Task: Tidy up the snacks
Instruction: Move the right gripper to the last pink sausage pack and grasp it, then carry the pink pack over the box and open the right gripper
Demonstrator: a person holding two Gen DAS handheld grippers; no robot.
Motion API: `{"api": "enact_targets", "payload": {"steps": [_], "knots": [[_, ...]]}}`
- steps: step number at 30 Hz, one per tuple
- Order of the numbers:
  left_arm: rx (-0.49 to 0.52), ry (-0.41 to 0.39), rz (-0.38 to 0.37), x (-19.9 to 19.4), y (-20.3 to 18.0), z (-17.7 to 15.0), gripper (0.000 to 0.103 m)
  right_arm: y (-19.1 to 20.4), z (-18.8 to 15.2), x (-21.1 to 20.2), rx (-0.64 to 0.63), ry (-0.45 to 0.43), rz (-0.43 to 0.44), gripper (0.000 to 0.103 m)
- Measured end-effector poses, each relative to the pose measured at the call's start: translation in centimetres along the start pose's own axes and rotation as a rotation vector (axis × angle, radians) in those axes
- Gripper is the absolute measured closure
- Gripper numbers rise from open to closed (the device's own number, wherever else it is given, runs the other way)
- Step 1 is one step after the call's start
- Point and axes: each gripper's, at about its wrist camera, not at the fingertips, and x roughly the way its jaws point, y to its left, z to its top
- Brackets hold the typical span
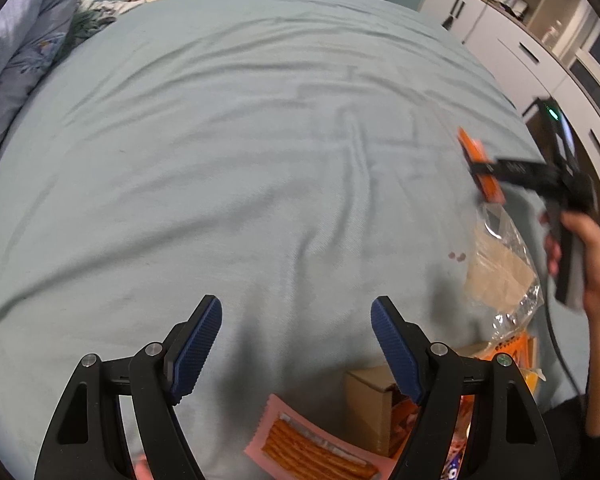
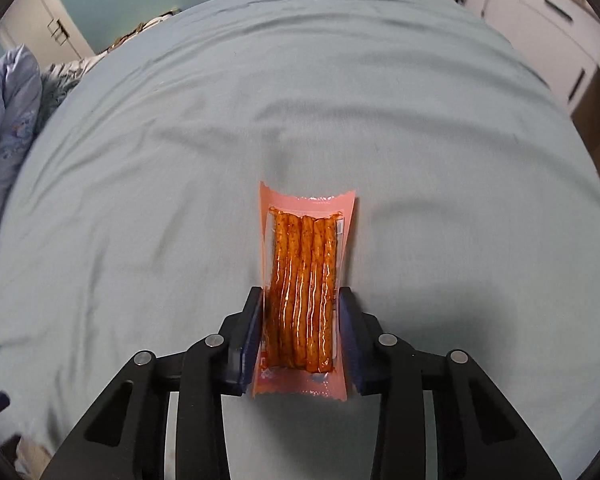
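Right tool (image 2: pixel 300 312) squeezed pink stick pack (image 2: pixel 306 280), middle of right wrist view, above bed (image 2: pixel 140 160). Left tool (image 1: pixel 296 320) wide open, nothing in it, low in its view. Snack pile (image 1: pixel 496 280) and box (image 1: pixel 370 404) lower right, still unsorted. Bed mostly bare. Sorting looked barely begun.

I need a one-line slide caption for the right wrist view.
Right hand-held gripper clamps a pink plastic packet of orange spicy sticks above a wrinkled pale blue bedsheet.
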Motion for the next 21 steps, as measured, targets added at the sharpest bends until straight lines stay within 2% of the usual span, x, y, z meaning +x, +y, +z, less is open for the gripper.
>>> {"api": "enact_targets", "payload": {"steps": [4,8,14,18,21], "knots": [[-0.014,-0.037,0.022,-0.7,0.6,-0.2,0.025,-1.0,-1.3,-2.6,0.055,0.002,0.068,0.07],[-0.017,-0.061,0.041,-1.4,0.9,-0.6,0.025,-0.7,-2.7,-7.0,0.067,-0.058,0.105,0.07],[-0.002,-0.122,0.074,-3.1,1.0,-1.6,0.025,-1.9,-8.9,-14.1,0.114,-0.171,0.238,0.07],[0.015,-0.137,0.108,-3.6,1.1,-2.2,0.025,-3.5,-14.0,-16.1,0.199,-0.19,0.343,0.07],[0.018,-0.147,0.104,-4.2,1.2,-2.5,0.025,-2.7,-16.1,-16.5,0.168,-0.18,0.396,0.07]]}}
